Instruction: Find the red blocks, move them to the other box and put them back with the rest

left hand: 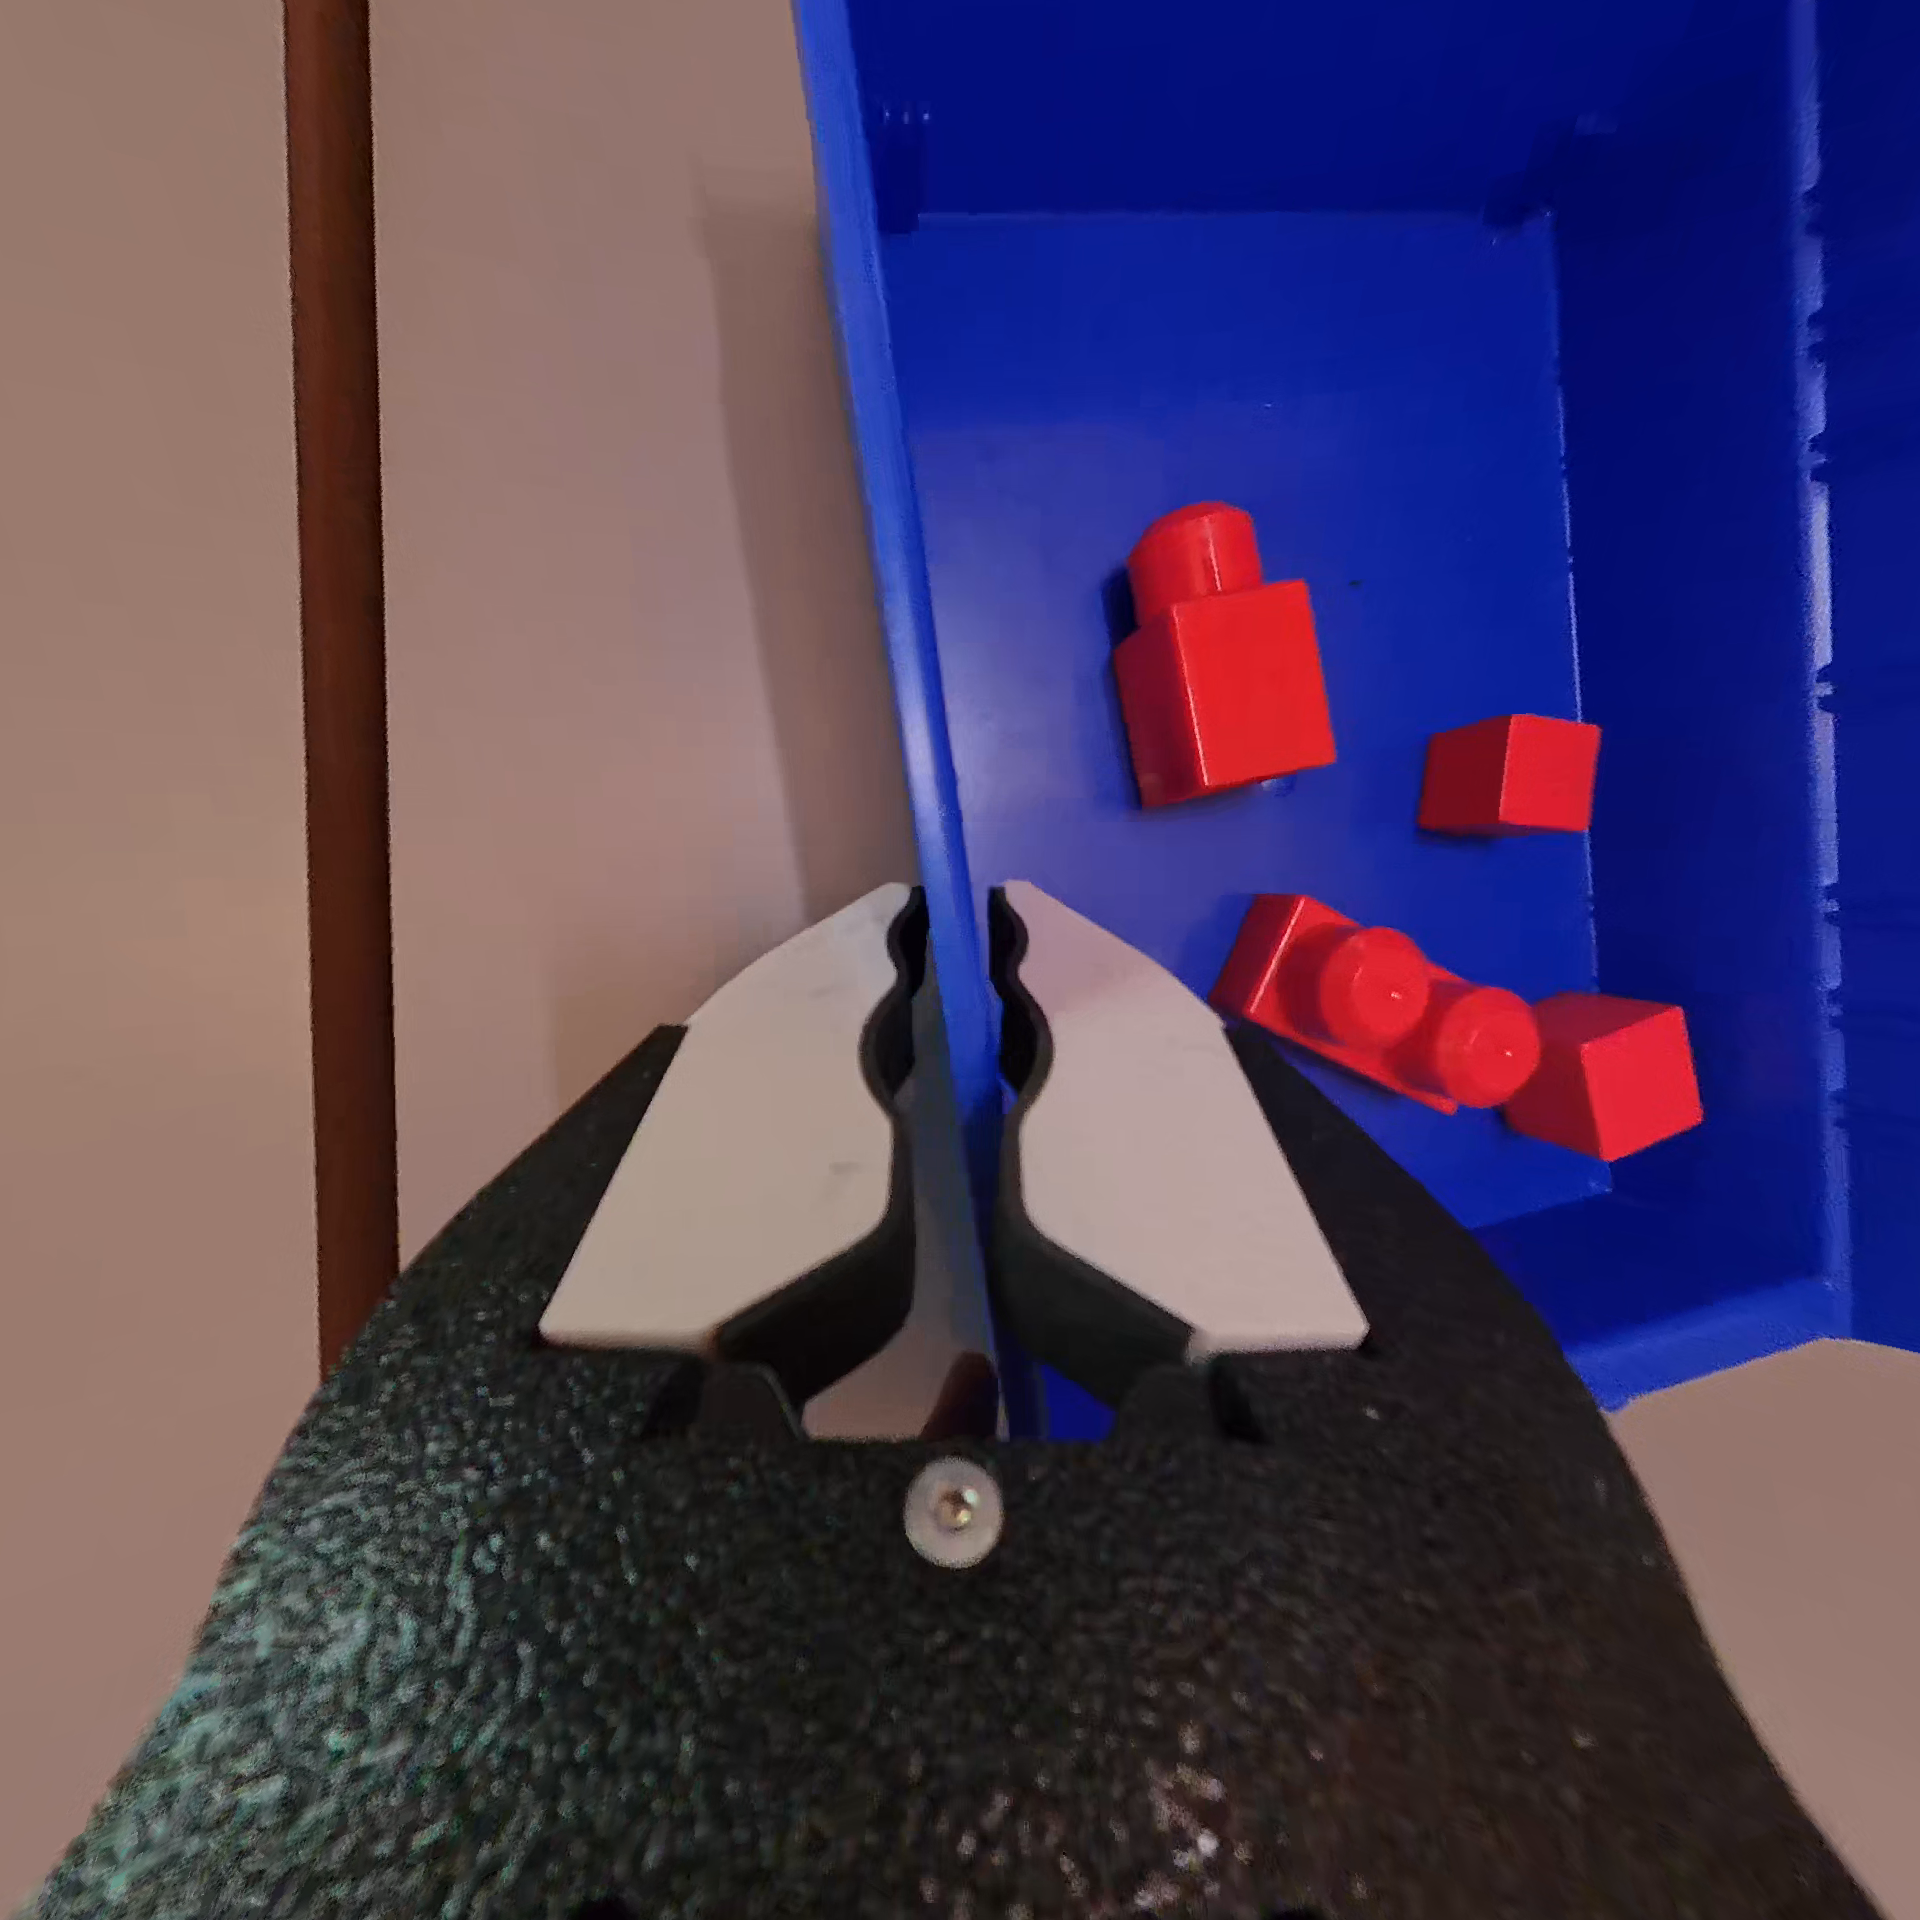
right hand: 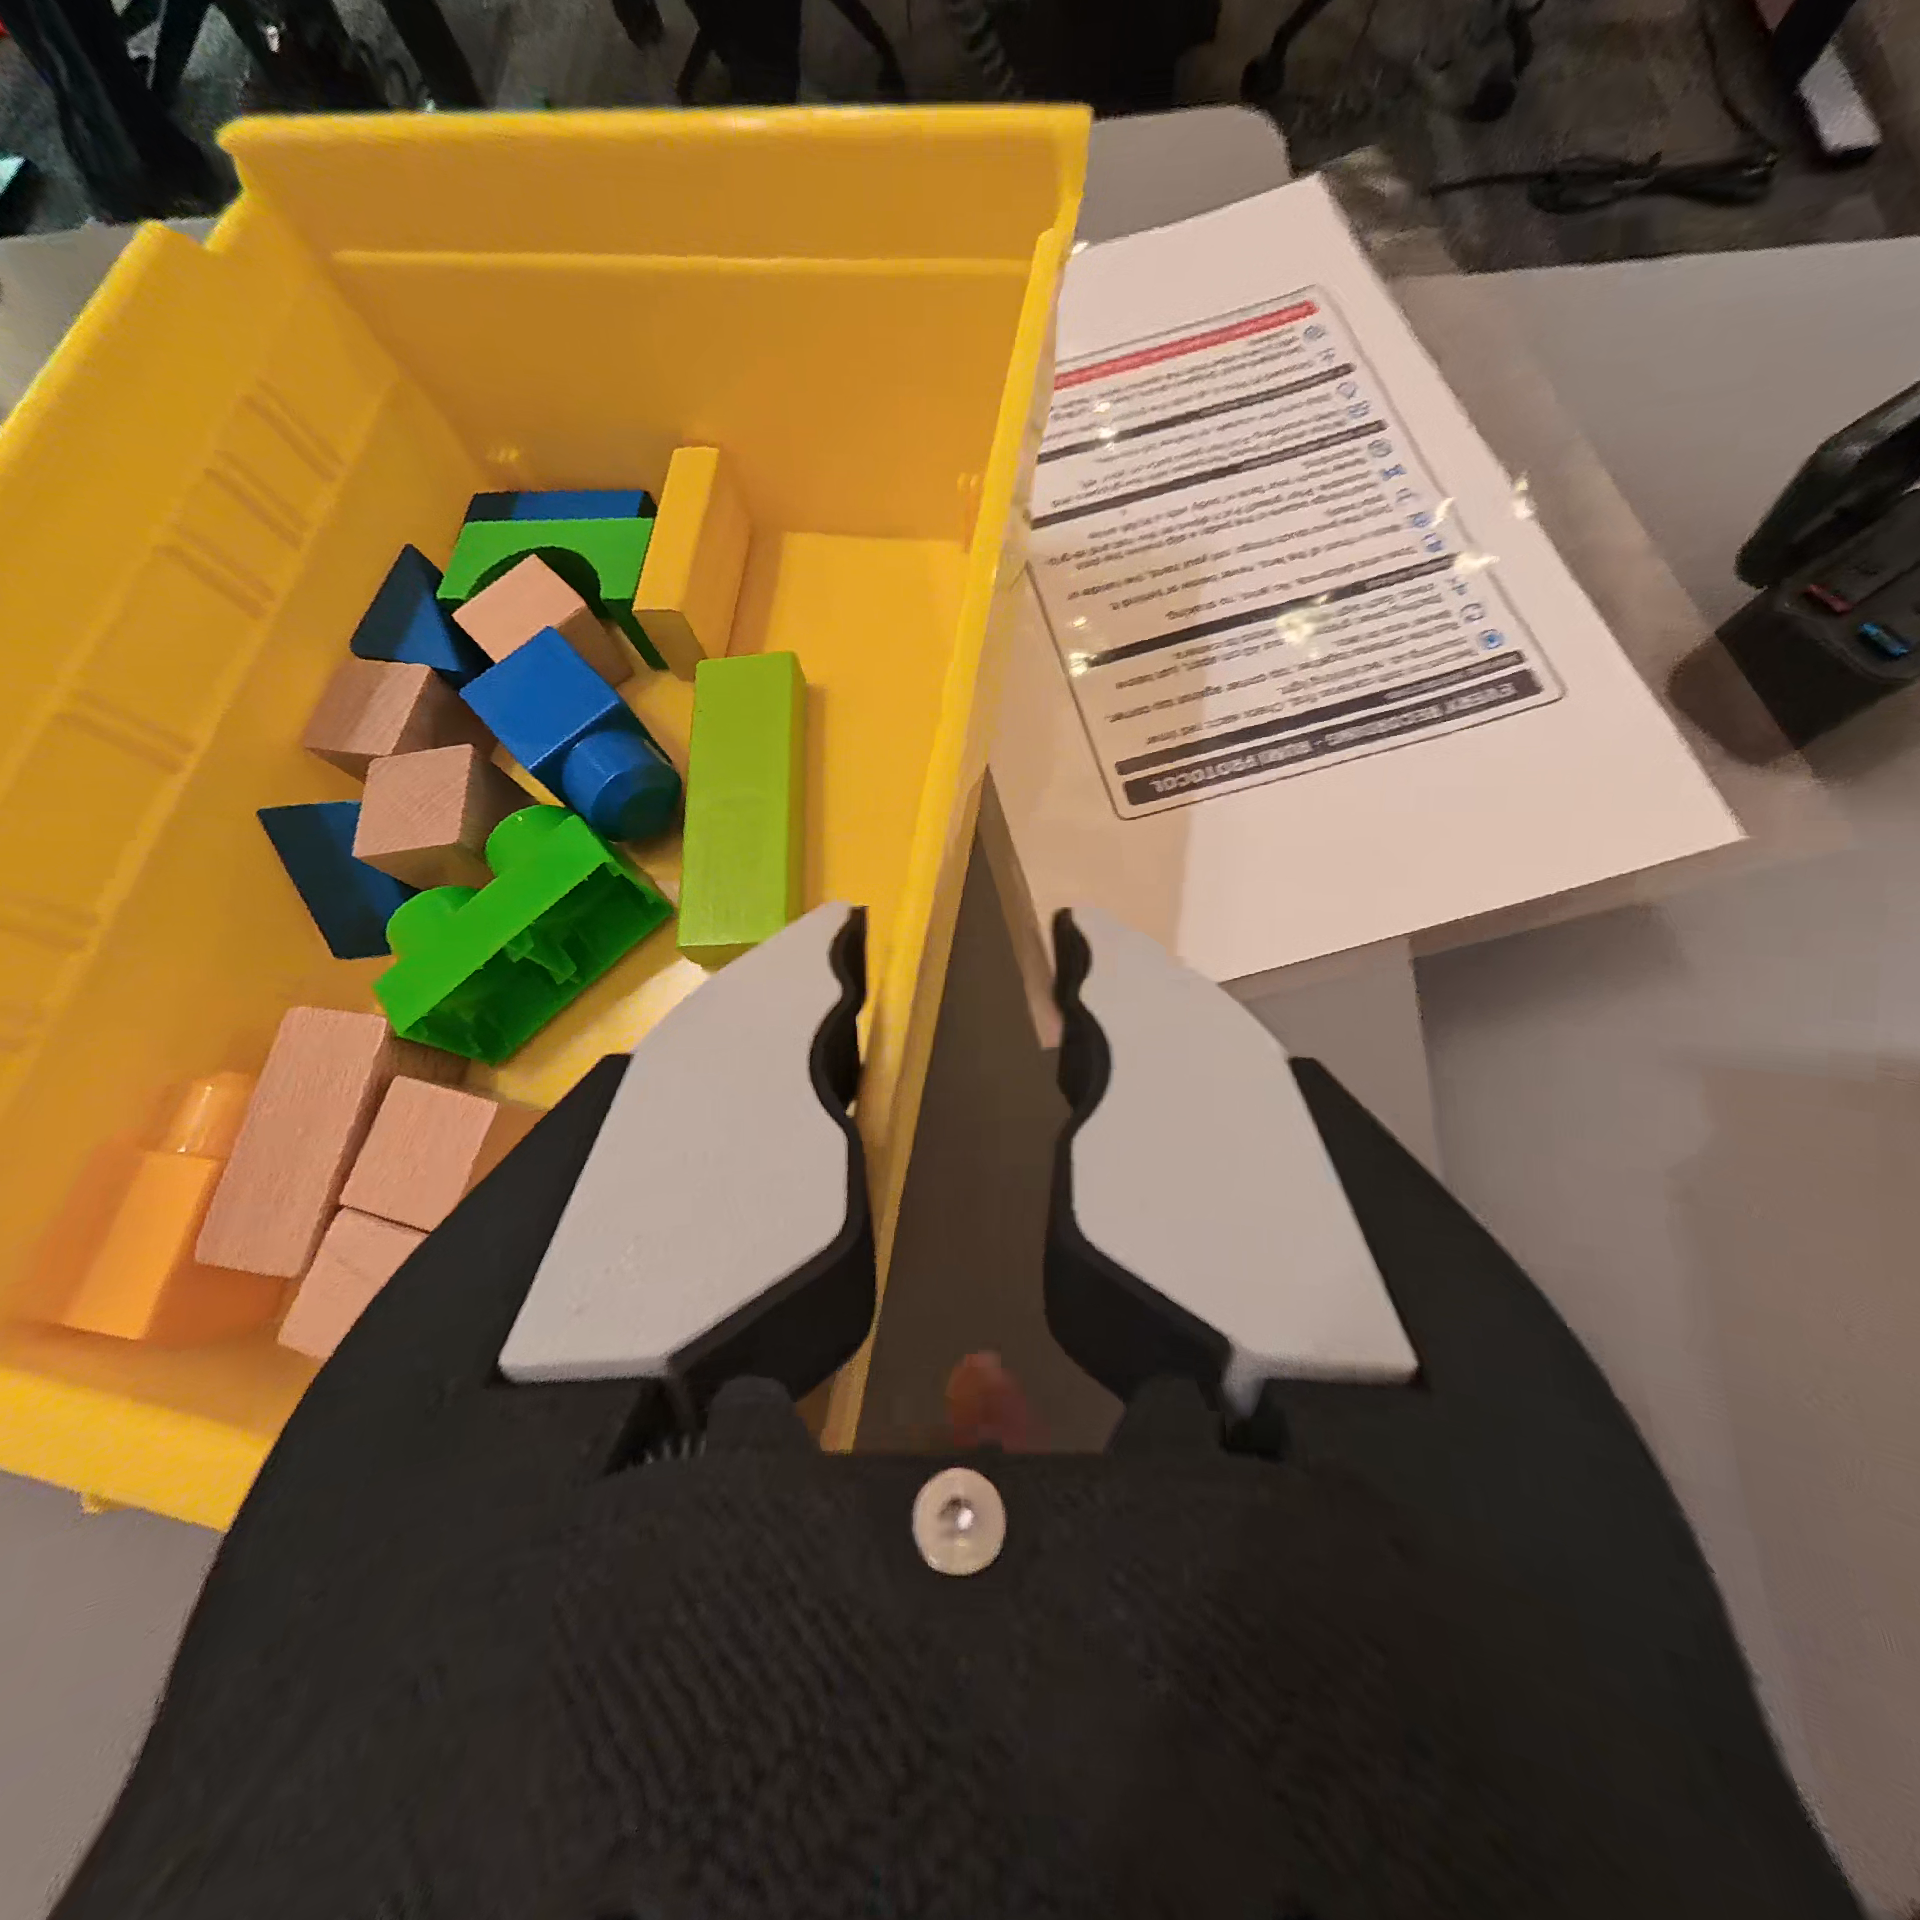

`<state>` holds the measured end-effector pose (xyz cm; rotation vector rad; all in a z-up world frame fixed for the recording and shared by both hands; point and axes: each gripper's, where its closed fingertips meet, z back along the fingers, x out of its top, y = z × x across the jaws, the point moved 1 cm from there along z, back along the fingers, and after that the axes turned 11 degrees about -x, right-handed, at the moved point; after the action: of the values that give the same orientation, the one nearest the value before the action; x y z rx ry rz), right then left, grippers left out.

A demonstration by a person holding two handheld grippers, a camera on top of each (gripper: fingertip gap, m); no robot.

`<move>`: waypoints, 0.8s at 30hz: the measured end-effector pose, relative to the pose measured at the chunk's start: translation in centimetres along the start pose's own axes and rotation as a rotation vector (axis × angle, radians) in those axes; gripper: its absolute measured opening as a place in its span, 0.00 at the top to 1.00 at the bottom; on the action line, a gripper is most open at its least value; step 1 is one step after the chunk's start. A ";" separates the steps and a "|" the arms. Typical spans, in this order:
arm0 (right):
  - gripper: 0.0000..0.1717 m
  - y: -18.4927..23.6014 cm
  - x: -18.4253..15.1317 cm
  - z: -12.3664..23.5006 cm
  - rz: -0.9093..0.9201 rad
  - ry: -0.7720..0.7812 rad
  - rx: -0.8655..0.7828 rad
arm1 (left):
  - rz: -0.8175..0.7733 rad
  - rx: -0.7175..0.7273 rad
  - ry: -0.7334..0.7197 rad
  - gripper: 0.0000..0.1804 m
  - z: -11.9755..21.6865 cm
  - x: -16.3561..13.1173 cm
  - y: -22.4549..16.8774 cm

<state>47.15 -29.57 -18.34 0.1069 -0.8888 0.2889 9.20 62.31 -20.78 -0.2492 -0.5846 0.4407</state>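
Observation:
In the left wrist view my left gripper [left hand: 954,899] is closed over the left side wall of the blue box [left hand: 904,520], one pad outside and one inside. Several red blocks lie on the blue box's floor: a one-stud block [left hand: 1226,686], a small cube [left hand: 1512,774], a two-stud block [left hand: 1382,997] and another cube [left hand: 1605,1070]. In the right wrist view my right gripper [right hand: 961,935] straddles the right side wall of the yellow box [right hand: 966,675]. Its left pad is at the wall and its right pad stands clear of it. The yellow box holds blue, green, yellow, orange and plain wooden blocks; I see no red one there.
A printed white sheet [right hand: 1299,540] lies on a raised white board right of the yellow box. A black device [right hand: 1829,582] stands on the grey table at the far right. A brown vertical strip [left hand: 338,623] runs down the beige surface left of the blue box.

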 end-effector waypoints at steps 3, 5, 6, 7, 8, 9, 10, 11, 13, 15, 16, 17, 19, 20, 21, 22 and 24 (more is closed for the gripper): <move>0.73 -1.2 1.2 1.4 0.042 -0.078 -0.091 | -0.045 0.044 -0.086 0.83 0.9 1.2 0.1; 0.67 -1.9 2.8 3.5 0.075 -0.161 -0.192 | -0.080 0.134 -0.126 0.78 2.3 1.8 0.6; 0.64 -1.9 3.6 4.9 0.082 -0.211 -0.233 | -0.107 0.196 -0.134 0.78 3.1 2.0 0.9; 0.62 -1.3 4.3 6.4 0.078 -0.265 -0.247 | -0.144 0.254 -0.137 0.76 4.0 2.2 1.1; 0.61 0.0 4.8 7.9 0.054 -0.318 -0.219 | -0.192 0.295 -0.141 0.72 4.8 2.4 0.9; 0.57 1.9 5.2 9.5 0.015 -0.370 -0.149 | -0.245 0.326 -0.151 0.72 5.6 2.7 0.5; 0.50 4.3 5.5 11.0 -0.009 -0.413 -0.050 | -0.305 0.337 -0.155 0.73 6.2 2.9 -0.3; 0.46 6.6 5.4 12.2 -0.020 -0.442 0.032 | -0.371 0.327 -0.145 0.76 6.5 3.0 -1.4; 0.43 10.7 4.3 14.3 -0.010 -0.460 0.141 | -0.502 0.293 -0.095 0.77 6.5 2.9 -3.8; 0.39 14.3 2.8 15.9 0.036 -0.480 0.214 | -0.624 0.239 -0.003 0.65 5.6 2.3 -6.3; 0.39 15.8 1.9 16.5 0.049 -0.489 0.235 | -0.685 0.199 0.061 0.64 4.9 1.7 -7.6; 0.39 17.2 1.1 17.0 0.057 -0.496 0.256 | -0.750 0.159 0.111 0.64 4.2 1.2 -8.9; 0.39 19.6 -0.7 17.8 0.064 -0.509 0.302 | -0.923 0.113 0.167 0.63 2.9 0.9 -11.4; 0.39 20.7 -1.7 18.0 0.069 -0.505 0.323 | -1.015 0.100 0.193 0.62 2.2 0.8 -12.4; 0.39 21.6 -2.7 18.2 0.079 -0.492 0.343 | -1.104 0.110 0.213 0.61 1.5 1.0 -13.1; 0.39 22.3 -3.7 18.4 0.092 -0.471 0.365 | -1.195 0.134 0.243 0.62 0.8 1.2 -13.6; 0.40 23.5 -5.6 18.9 0.132 -0.421 0.412 | -1.394 0.170 0.340 0.64 -0.9 1.0 -13.9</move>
<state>22.79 -12.19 -11.49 0.5057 -1.2469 0.5854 15.05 50.50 -16.14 0.2692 -0.2715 -0.8867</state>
